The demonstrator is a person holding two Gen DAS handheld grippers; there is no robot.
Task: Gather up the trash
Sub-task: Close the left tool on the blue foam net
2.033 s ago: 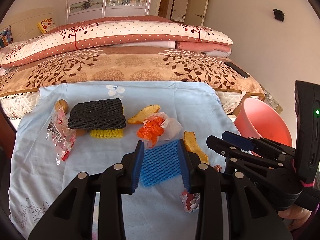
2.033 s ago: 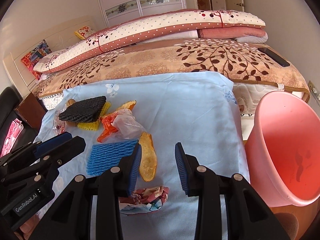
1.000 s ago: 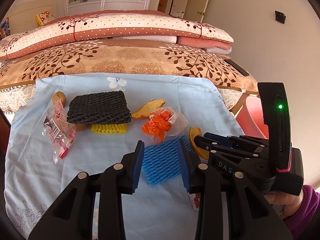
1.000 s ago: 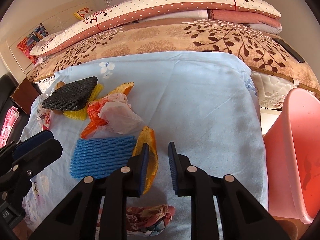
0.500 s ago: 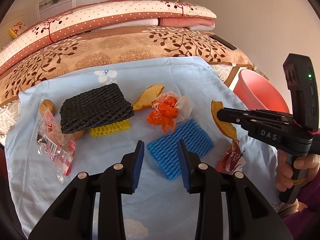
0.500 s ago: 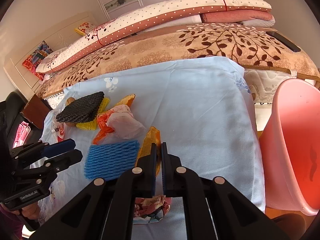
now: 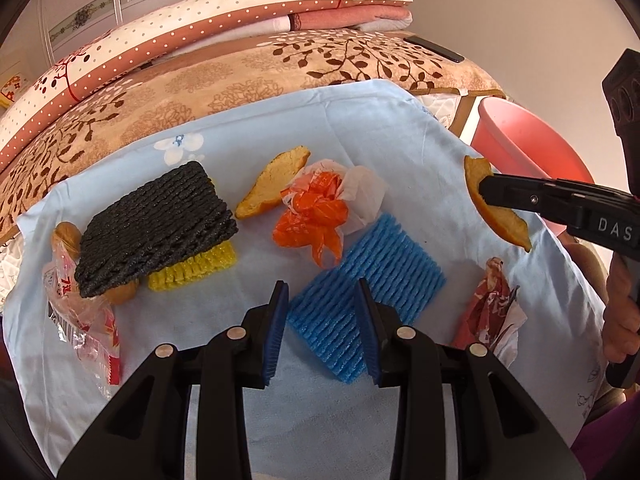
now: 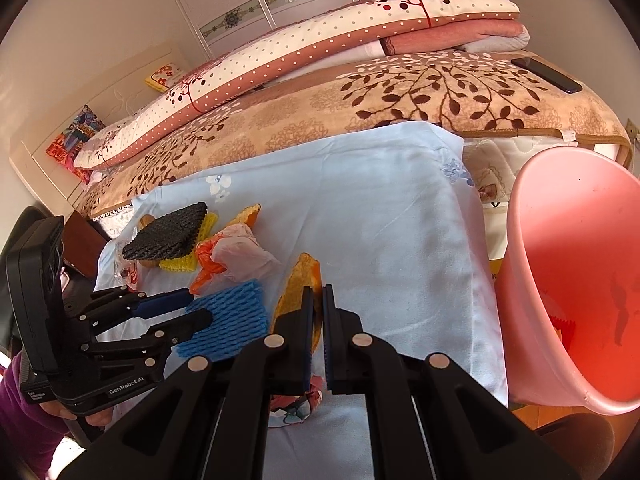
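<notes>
Right tongs (image 8: 317, 312) pinch an orange peel (image 8: 301, 280) above the bed beside a pink bin (image 8: 568, 280); left tongs (image 7: 322, 320) hover open over blue foam netting (image 7: 368, 276)

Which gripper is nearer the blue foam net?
Left. The left gripper hangs open right over the blue foam net; the right gripper, off to its side, is shut on an orange peel.

Right tool pinching an orange peel over the blue cloth

The right tool (image 8: 316, 312) has its fingers closed on an orange peel (image 8: 300, 284), lifted off the light blue cloth (image 8: 360, 208) on the bed. A pink bucket (image 8: 576, 280) stands just right of the cloth's edge. At left, the left tool (image 8: 192, 310) hovers open beside the blue foam net (image 8: 232, 320), near the crumpled orange-and-white bag (image 8: 228, 256) and black foam net (image 8: 168, 232).
</notes>
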